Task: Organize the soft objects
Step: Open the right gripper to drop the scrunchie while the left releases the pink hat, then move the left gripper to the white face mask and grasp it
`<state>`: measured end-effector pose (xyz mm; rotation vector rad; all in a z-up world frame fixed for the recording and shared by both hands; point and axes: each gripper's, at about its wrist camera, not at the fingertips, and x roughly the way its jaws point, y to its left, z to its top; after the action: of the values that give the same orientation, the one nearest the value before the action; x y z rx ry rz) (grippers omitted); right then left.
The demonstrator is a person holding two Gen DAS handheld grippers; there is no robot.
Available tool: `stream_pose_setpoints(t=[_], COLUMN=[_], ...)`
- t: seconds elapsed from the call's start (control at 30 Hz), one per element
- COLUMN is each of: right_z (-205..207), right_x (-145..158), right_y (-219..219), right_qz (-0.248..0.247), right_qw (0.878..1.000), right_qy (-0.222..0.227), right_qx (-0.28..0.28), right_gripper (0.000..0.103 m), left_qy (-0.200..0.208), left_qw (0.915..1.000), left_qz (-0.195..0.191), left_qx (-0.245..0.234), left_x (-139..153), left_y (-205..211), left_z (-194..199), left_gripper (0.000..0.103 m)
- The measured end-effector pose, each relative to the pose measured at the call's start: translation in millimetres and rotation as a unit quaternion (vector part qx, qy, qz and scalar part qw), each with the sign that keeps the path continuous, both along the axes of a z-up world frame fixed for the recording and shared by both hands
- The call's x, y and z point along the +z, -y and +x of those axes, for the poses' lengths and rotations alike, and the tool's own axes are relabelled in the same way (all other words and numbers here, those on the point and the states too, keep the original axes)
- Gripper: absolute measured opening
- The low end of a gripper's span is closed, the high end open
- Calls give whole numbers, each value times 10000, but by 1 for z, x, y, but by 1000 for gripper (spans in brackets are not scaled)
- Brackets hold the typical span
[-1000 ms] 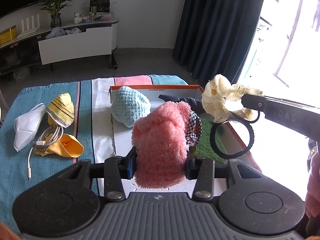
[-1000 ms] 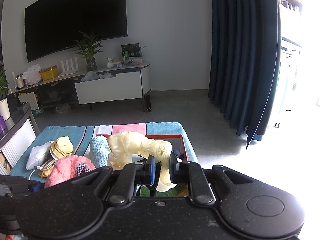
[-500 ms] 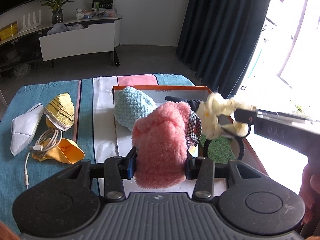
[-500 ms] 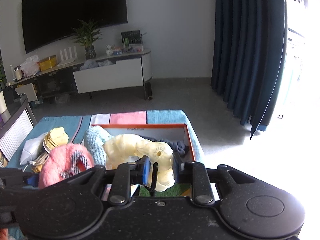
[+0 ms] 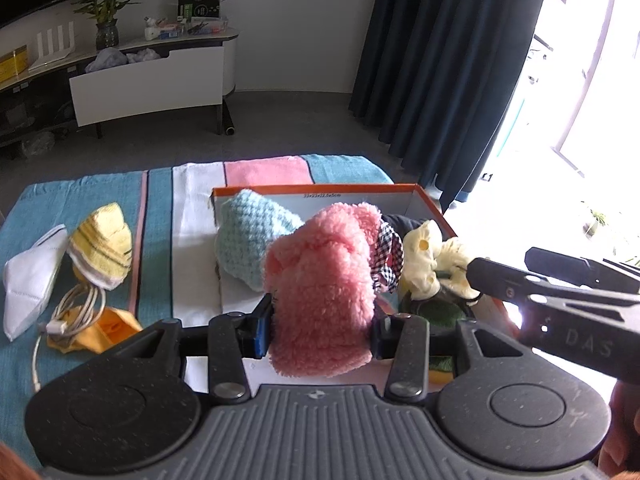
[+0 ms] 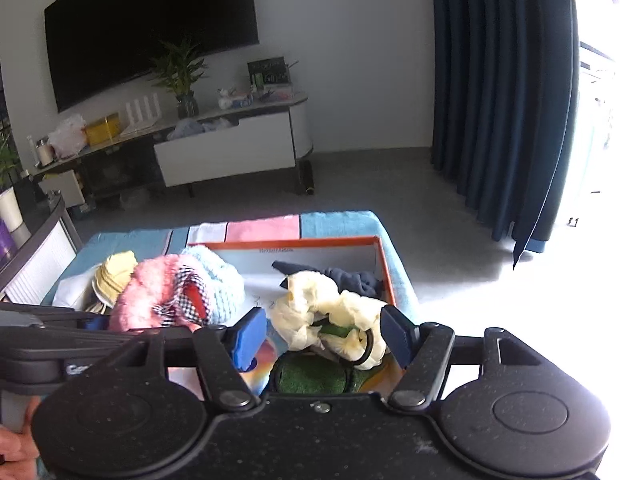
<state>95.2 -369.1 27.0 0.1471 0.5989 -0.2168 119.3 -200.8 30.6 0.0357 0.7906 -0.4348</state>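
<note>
Left gripper (image 5: 320, 324) pinched pink fleece (image 5: 324, 288) between fingers, above box (image 5: 320, 191). Right gripper (image 6: 326, 334) fingers spread, cream cloth (image 6: 332, 312) lying loose between them inside box. Step judged: dropping items in. Next: lower fleece, release.

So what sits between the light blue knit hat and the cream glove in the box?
In the left wrist view, the pink fleece item, clamped in the left gripper.
</note>
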Motion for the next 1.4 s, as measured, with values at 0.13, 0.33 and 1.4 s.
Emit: stream_pose_setpoints(t=[0.13,0.33,1.4], right_z=[-4,-9,-1], right_x=[3,6,16], right_y=[0,5,-75], right_qz=[-200,-185,-215], right_qw=[9996,9993,9980], right_qy=[122,211,165], right_qx=[-165,-250,574], right_gripper=[77,77,77], left_qy=[99,397,54], left_qw=[9999,9990,9945], left_qz=[-26,-163,49], left_qx=[-128,-154,1048], left_x=[2,15,14], left_y=[12,25,-83], left_z=[10,21,-18], left_gripper=[49,82,86])
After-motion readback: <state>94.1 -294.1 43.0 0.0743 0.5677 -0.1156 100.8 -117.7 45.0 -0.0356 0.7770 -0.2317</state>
